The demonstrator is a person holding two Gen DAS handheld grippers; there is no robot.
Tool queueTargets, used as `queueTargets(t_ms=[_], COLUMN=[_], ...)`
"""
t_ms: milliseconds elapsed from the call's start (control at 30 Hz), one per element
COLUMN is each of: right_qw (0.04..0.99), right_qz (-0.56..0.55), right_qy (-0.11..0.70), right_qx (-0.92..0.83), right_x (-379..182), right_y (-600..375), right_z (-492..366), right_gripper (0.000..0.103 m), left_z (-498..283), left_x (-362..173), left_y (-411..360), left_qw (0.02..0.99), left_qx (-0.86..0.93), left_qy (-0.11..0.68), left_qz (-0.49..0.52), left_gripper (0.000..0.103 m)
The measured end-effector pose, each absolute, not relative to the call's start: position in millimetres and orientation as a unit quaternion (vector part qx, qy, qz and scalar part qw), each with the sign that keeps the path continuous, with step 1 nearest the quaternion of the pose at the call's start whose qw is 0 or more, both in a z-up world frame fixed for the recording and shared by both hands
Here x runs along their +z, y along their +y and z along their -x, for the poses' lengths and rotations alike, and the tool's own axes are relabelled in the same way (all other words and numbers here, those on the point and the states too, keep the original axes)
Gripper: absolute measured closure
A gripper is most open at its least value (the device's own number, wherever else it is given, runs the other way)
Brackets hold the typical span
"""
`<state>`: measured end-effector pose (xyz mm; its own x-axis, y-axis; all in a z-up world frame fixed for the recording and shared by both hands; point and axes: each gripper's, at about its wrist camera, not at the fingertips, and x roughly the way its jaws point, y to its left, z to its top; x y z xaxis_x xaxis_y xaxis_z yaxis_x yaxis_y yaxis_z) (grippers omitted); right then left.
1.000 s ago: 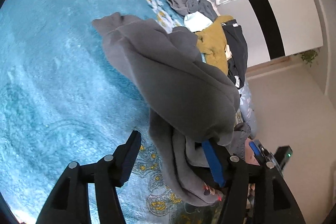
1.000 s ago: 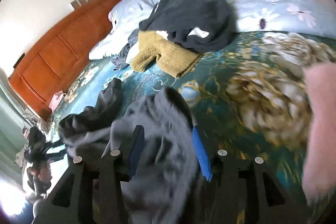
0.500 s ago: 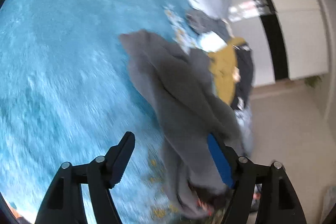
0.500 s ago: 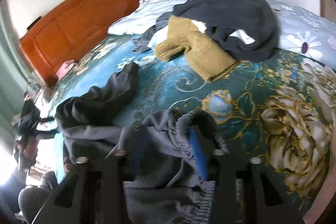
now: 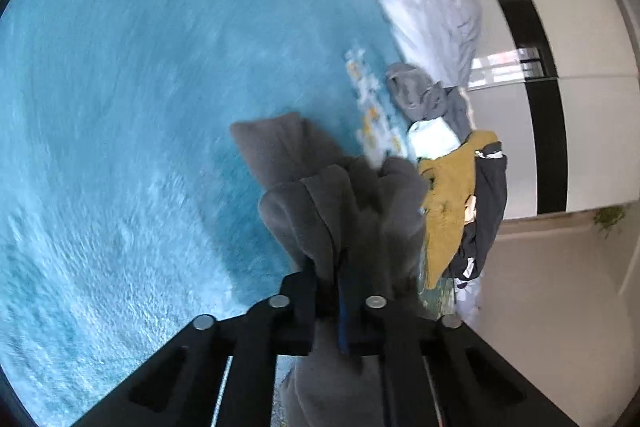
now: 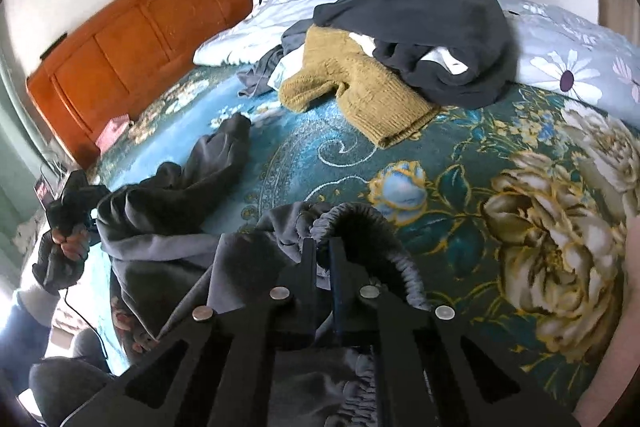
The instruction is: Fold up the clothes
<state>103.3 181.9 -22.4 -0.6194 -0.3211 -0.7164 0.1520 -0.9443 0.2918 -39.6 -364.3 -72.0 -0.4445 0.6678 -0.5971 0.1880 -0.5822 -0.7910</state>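
Grey sweatpants lie crumpled on the bed, one leg stretching toward the headboard. My right gripper is shut on their gathered elastic waistband, which arches over the fingers. In the left wrist view my left gripper is shut on a bunched fold of the same grey sweatpants, which rise above the blue bedcover. At the left edge of the right wrist view, a hand holds the left gripper against the grey fabric.
A mustard knit sweater and a dark navy garment are piled near the flowered pillows. An orange wooden headboard stands behind. The teal floral blanket covers the right. Bare floor lies beyond the bed edge.
Both grippers went from open to shut on the grey sweatpants. The left one shifted sideways and rolled as its jaws closed on the fold; the right closed on the waistband.
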Motion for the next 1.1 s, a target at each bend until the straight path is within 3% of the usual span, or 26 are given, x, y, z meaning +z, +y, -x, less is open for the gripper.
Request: queueTargets(t_ms=[333, 533, 700, 833, 933, 1000, 1100], right_qw=[0.088, 0.094, 0.096, 0.096, 0.096, 0.096, 0.089], right_qz=[-0.352, -0.365, -0.363, -0.369, -0.372, -0.374, -0.376], right_qy=[-0.172, -0.172, -0.206, -0.203, -0.199, -0.196, -0.195], right_qx=[-0.916, -0.91, -0.904, -0.902, -0.901, -0.902, -0.902], right_x=[-1.7, -13.4, -23.8, -26.0, -26.4, -26.2, -27.0], right_y=[232.1, 229.8, 233.4, 230.6, 228.8, 229.0, 230.8], right_z=[-116.4, -119.8, -117.2, -116.4, -117.5, -119.1, -122.3], right_gripper=[0.101, 0.101, 0.101, 0.101, 0.101, 0.101, 0.101], left_z=[90.0, 131.9, 155.5, 166.5, 166.6, 161.7, 150.6], left_x=[35.1, 78.7, 77.6, 40.7, 14.5, 8.9, 11.7], left_y=[-307.9, -230.7, -149.0, -116.4, -118.5, -133.6, -165.6], left_qw=[0.234, 0.27, 0.289, 0.274, 0.26, 0.268, 0.288], left_qx=[0.791, 0.804, 0.806, 0.791, 0.773, 0.764, 0.757], left_qy=[-0.357, -0.314, -0.223, -0.178, -0.171, -0.184, -0.202], left_qz=[0.438, 0.428, 0.466, 0.518, 0.552, 0.558, 0.55], left_gripper=[0.096, 0.096, 0.096, 0.094, 0.078, 0.056, 0.044])
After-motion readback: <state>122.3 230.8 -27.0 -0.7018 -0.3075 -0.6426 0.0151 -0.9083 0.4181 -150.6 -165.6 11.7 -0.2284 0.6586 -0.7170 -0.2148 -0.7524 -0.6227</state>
